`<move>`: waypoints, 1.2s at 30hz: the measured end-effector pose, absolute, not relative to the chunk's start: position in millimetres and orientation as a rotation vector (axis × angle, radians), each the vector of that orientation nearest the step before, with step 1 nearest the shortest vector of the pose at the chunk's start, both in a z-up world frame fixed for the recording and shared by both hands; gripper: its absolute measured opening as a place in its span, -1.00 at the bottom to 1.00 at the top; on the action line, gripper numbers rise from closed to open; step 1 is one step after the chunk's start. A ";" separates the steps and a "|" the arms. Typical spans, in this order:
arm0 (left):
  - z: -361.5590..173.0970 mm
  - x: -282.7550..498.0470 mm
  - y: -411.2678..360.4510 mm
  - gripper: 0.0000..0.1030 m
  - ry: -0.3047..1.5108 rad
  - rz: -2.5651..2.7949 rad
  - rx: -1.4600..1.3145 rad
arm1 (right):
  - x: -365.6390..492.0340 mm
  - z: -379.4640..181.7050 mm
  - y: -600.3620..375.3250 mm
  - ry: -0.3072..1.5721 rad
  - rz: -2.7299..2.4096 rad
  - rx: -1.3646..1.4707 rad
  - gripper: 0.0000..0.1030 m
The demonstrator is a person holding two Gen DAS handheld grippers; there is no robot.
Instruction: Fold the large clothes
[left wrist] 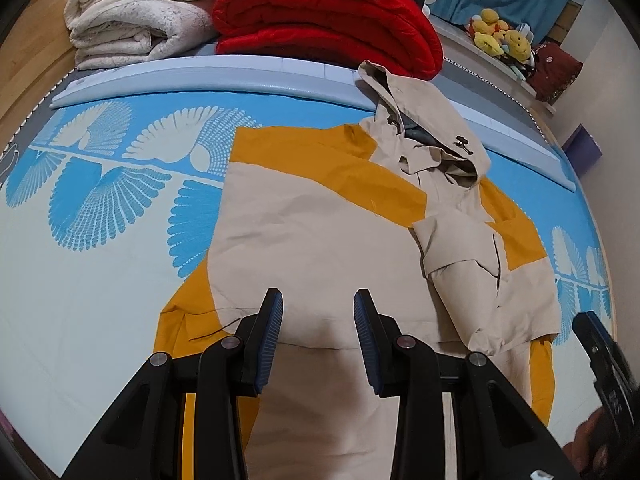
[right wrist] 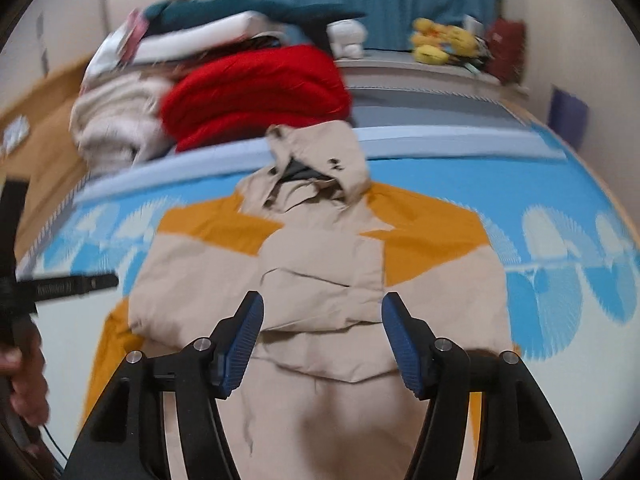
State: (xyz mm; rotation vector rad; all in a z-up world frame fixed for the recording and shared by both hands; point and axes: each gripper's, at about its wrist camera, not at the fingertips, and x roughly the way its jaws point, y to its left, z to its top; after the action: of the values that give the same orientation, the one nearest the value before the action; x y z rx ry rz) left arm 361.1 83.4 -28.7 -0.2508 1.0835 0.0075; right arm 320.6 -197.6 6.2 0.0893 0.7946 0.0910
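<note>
Left gripper (left wrist: 318, 312): jaws part open, nothing between the pads, hanging over the lower body of the hooded jacket (left wrist: 320, 220); bare beige cloth shows in the gap; pads look clear of the fabric, though contact is hard to rule out from this angle.

Right gripper (right wrist: 322, 320): jaws wide apart, empty, hovering over the jacket's midsection; that view is smeared with blur, so fine detail there is unreliable; in the left wrist view the right tool pokes in at 4 o'clock; in the right wrist view the person's left hand (right wrist: 22, 380) shows at 8 o'clock.

Jacket: beige and mustard, spread flat on the blue-and-white patterned sheet (left wrist: 100, 208); long axis runs 6 to 12 o'clock from both grippers, hem near, hood (left wrist: 424, 120) far, lying against the sheet's pale far border; one sleeve (left wrist: 472, 280) already folded across the chest, lying at 2 o'clock from the left gripper; the left edge looks folded straight, with a mustard panel sticking out at 9 o'clock.

Key relation: hem sits below both grippers, out of frame at 6 o'clock; both hands about equally near; I'd guess the next fold goes hem toward hood along that axis.

Farther, 12 o'clock: folded red blanket (left wrist: 328, 24), cream blanket (left wrist: 140, 16) at 11, yellow plush toys (left wrist: 500, 34) at 1.
</note>
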 end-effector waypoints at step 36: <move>-51.7 377.3 128.0 -0.37 1.134 0.078 -0.385 | 398.7 -43.7 -159.2 0.815 0.554 0.603 -0.74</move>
State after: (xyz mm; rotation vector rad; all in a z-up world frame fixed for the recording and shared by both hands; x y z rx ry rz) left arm 377.3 128.0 -51.7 -0.3851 1.1343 0.0779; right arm 398.7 -159.2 -43.7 0.6035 0.8151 0.5542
